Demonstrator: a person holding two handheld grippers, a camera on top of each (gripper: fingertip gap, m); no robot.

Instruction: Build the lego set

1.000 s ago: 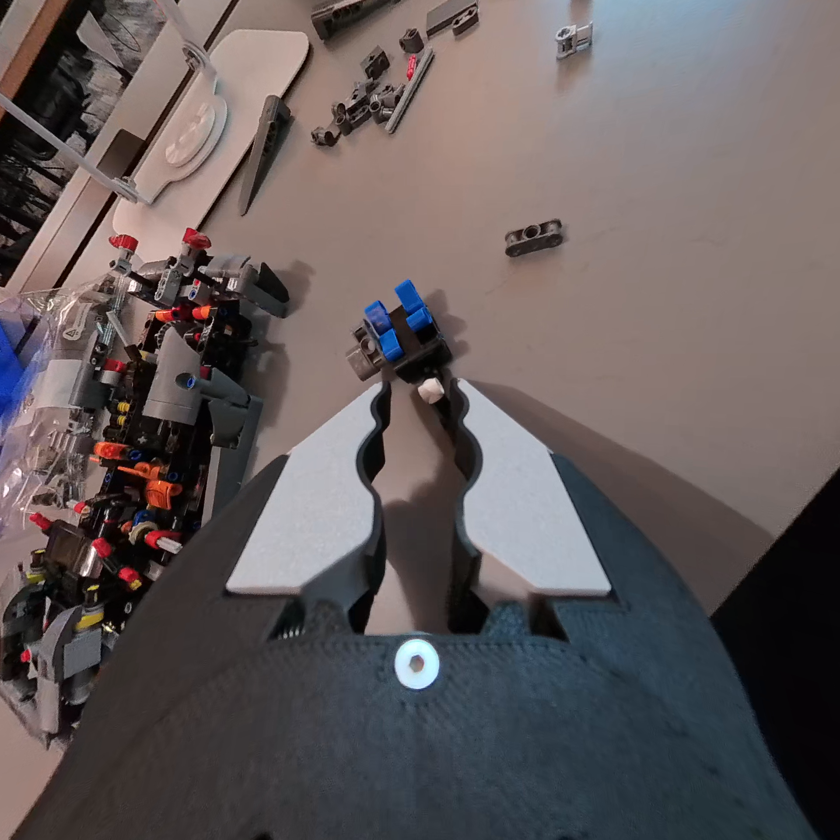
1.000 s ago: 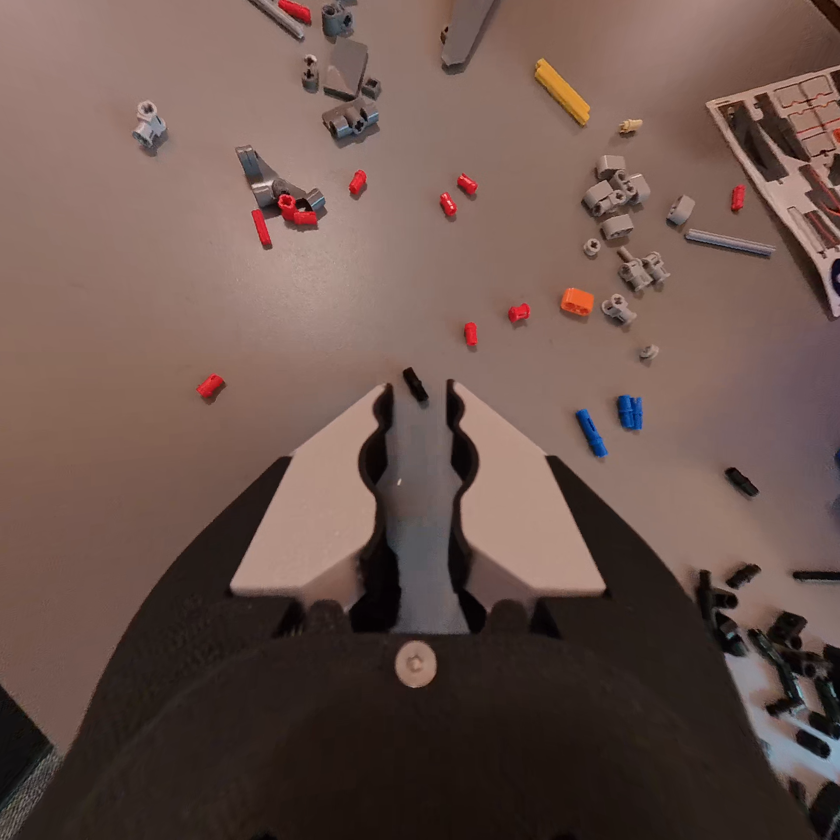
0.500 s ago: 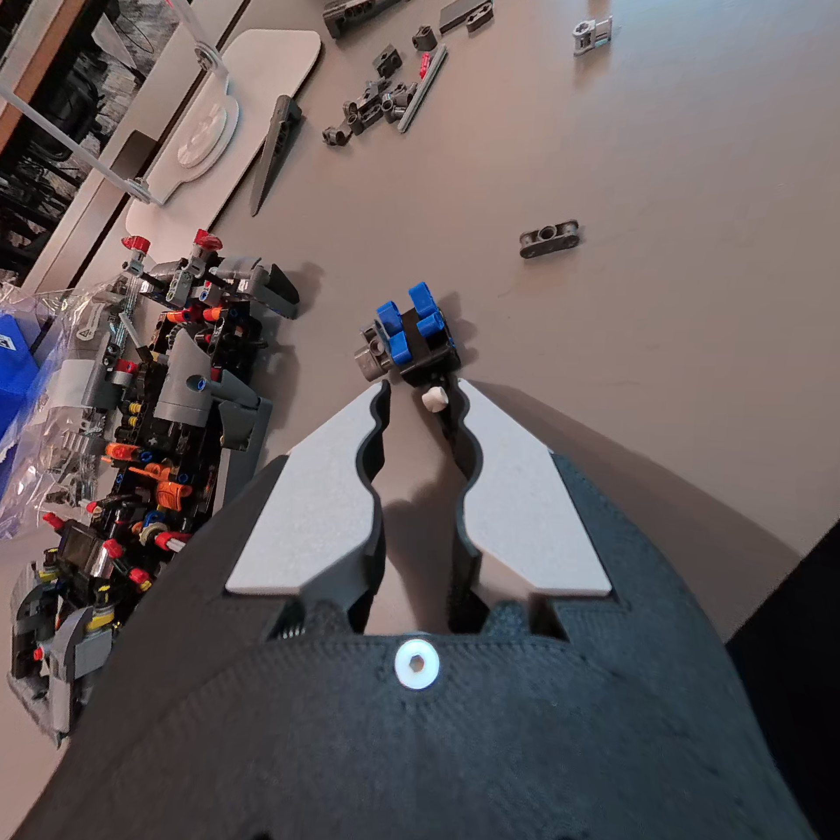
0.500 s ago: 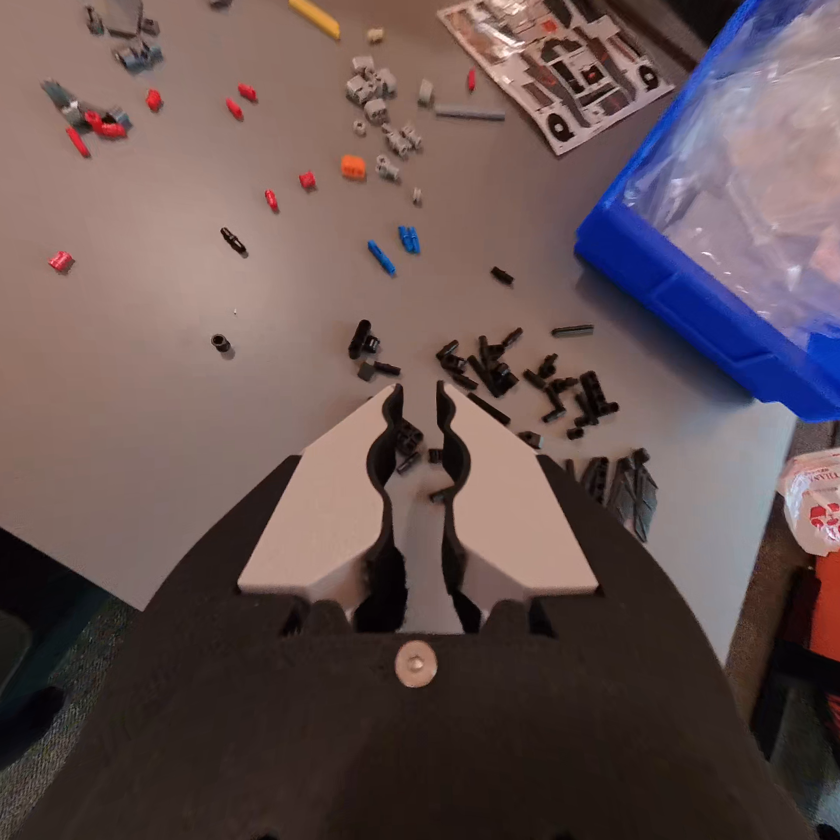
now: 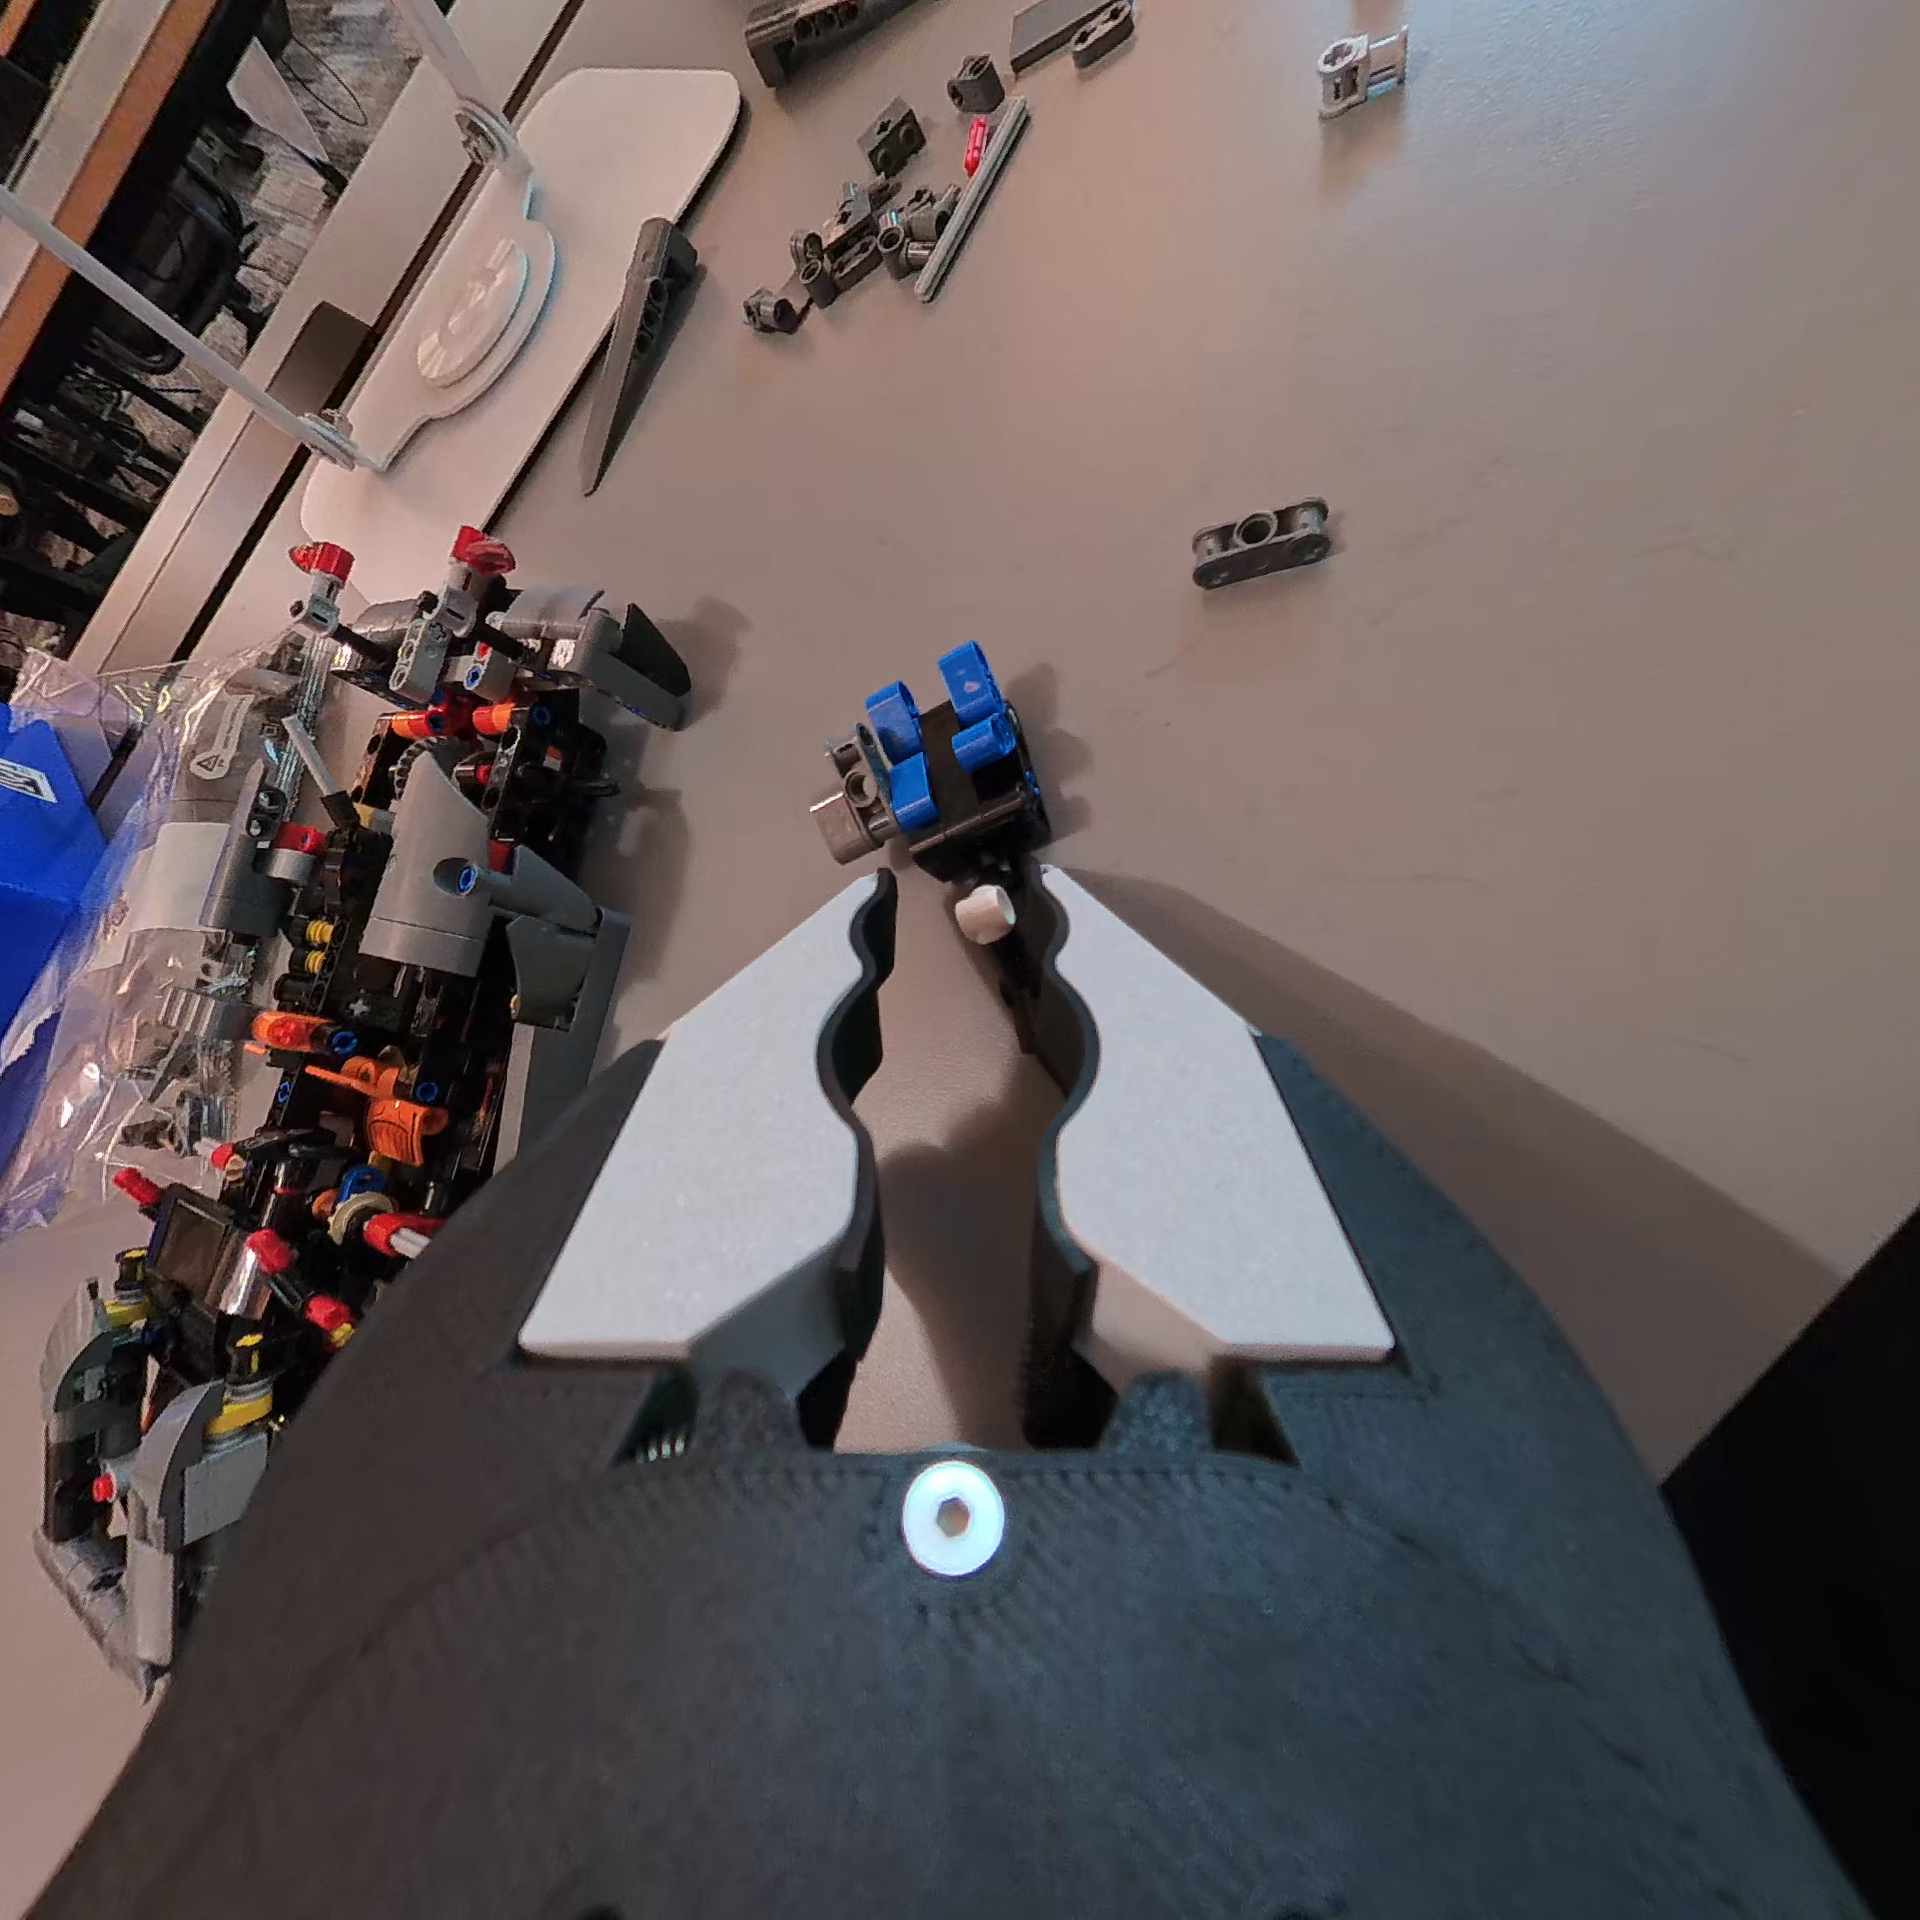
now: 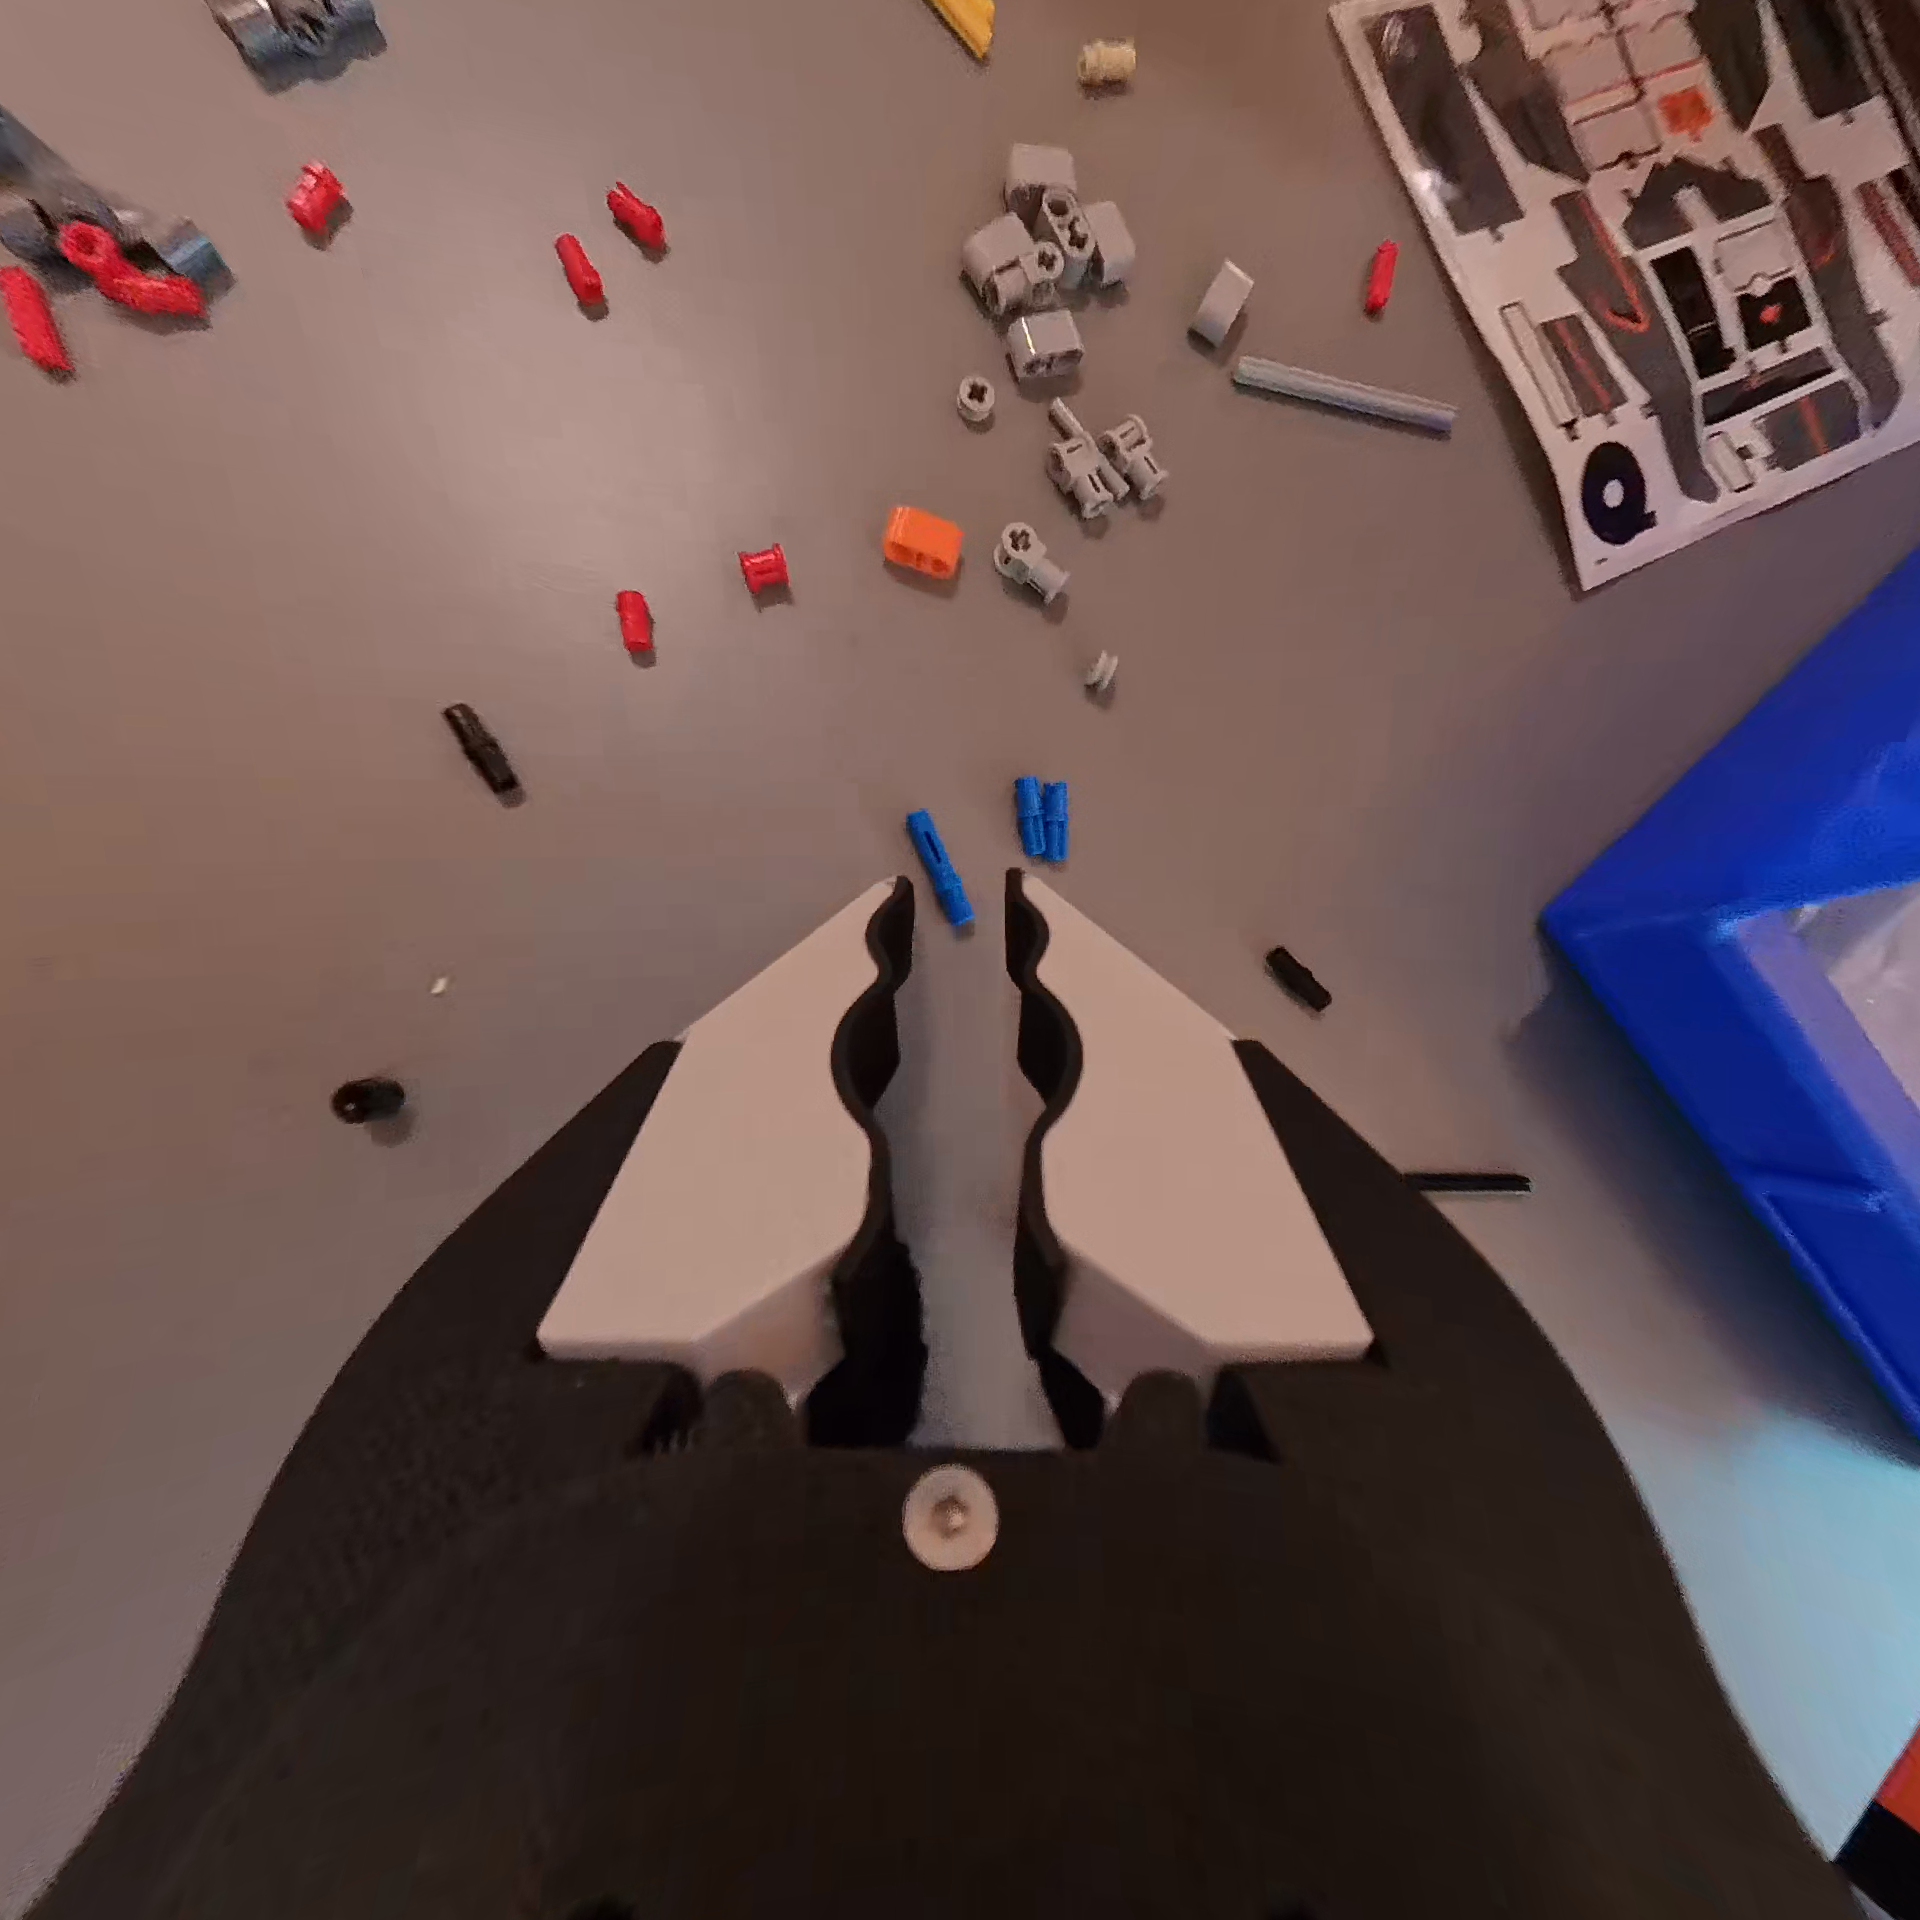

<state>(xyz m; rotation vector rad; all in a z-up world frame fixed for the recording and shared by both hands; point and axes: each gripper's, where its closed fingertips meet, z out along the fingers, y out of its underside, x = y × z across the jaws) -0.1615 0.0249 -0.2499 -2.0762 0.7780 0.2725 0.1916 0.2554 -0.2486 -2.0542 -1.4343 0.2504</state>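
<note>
In the left wrist view a small sub-assembly (image 5: 935,764) of blue pins, black and grey parts lies on the brown table (image 5: 1455,727). Its black beam with a white pin (image 5: 982,912) reaches back between my fingers, along the right one. My left gripper (image 5: 964,878) is open just behind it. The part-built car model (image 5: 395,935) lies to the left. In the right wrist view my right gripper (image 6: 958,883) is open and empty, its tips on either side of the near end of a loose blue pin (image 6: 938,868). Two more blue pins (image 6: 1041,819) lie just beyond.
A blue bin (image 6: 1714,987) stands at the right, a sticker sheet (image 6: 1662,260) beyond it. Red pins (image 6: 634,620), grey connectors (image 6: 1044,255), an orange piece (image 6: 923,538) and black pins (image 6: 480,746) are scattered ahead. A plastic bag (image 5: 104,935), a white stand (image 5: 540,260) and a grey beam (image 5: 1257,540) show in the left wrist view. The grippers' ends are close to 45 centimetres from one another. The orange piece (image 6: 923,538) lies around 7 centimetres away from my right fingertips.
My right gripper swung from a black pin over a pile of black parts near the table edge, then to the blue pins, still open. My left gripper has hardly moved.
</note>
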